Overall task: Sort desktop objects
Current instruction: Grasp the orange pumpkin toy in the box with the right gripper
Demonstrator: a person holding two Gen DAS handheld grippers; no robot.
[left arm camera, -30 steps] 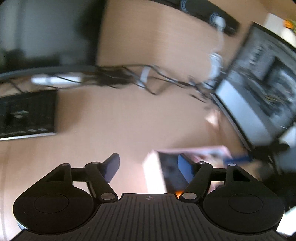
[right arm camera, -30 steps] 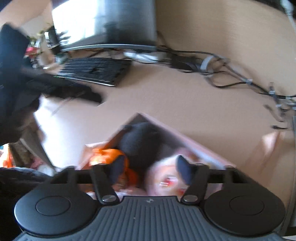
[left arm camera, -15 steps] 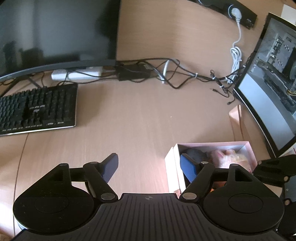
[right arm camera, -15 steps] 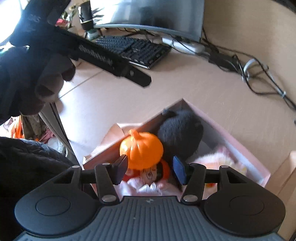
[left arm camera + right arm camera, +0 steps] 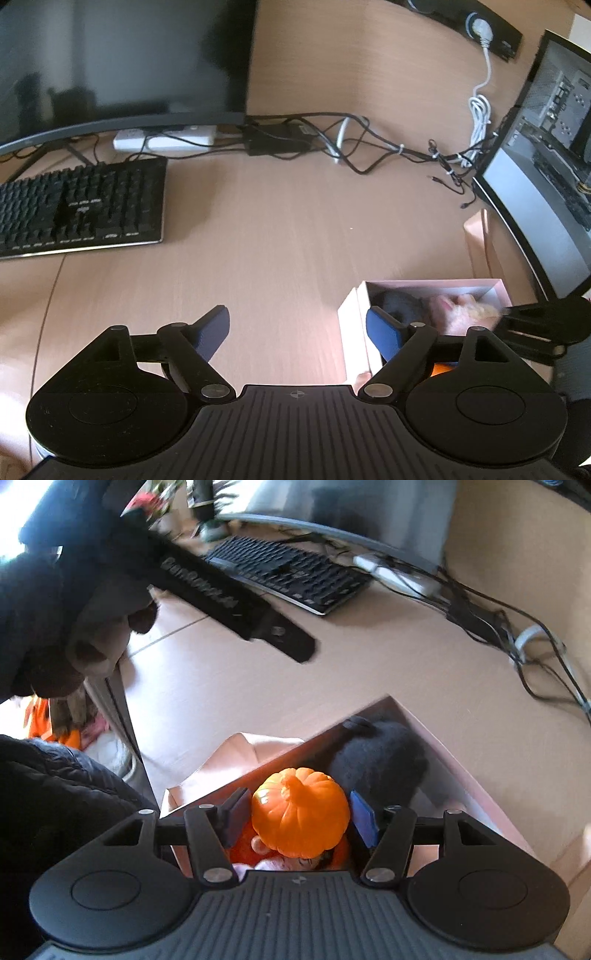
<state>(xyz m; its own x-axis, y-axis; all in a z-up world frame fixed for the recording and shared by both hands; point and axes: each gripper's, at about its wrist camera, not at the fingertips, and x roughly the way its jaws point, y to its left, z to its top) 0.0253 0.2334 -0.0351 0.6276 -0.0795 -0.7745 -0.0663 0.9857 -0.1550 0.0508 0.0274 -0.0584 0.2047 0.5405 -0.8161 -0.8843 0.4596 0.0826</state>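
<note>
**Right Fingers Poised Around Pumpkin in Pink Box**

Spread across both views: a pale wooden desk [image 5: 280,240], carrying a curved monitor [image 5: 110,62] at the back left, a second screen [image 5: 543,177] at the right edge, and a black keyboard [image 5: 81,206] before the first. Behind the keyboard, a white power strip [image 5: 166,138] and a tangle of black cables [image 5: 369,151] trailing rightward.

Near the desk's front right, an open pink box [image 5: 454,753], holding a dark fuzzy plush [image 5: 380,764], a pale pink soft toy [image 5: 454,310] and an orange pumpkin [image 5: 301,810] resting atop other toys. Pumpkin stem pointed upward, toward the lens.

Right gripper [image 5: 301,819] tilted steeply downward into the box, blue fingers [image 5: 364,821] spread apart on either side of the pumpkin, close to its flanks; contact not clear enough to tell, nothing clamped.

Left gripper [image 5: 301,330] held level and low over bare desk, aimed toward the monitors, fingers [image 5: 212,328] released and wide apart, nothing between them; right-hand finger overlapping the near left corner of the box.

In the right wrist view, a gloved left hand [image 5: 62,627] wrapped around the left gripper's black handle, raised at upper left, dark padded sleeve [image 5: 55,794] below it.
</note>
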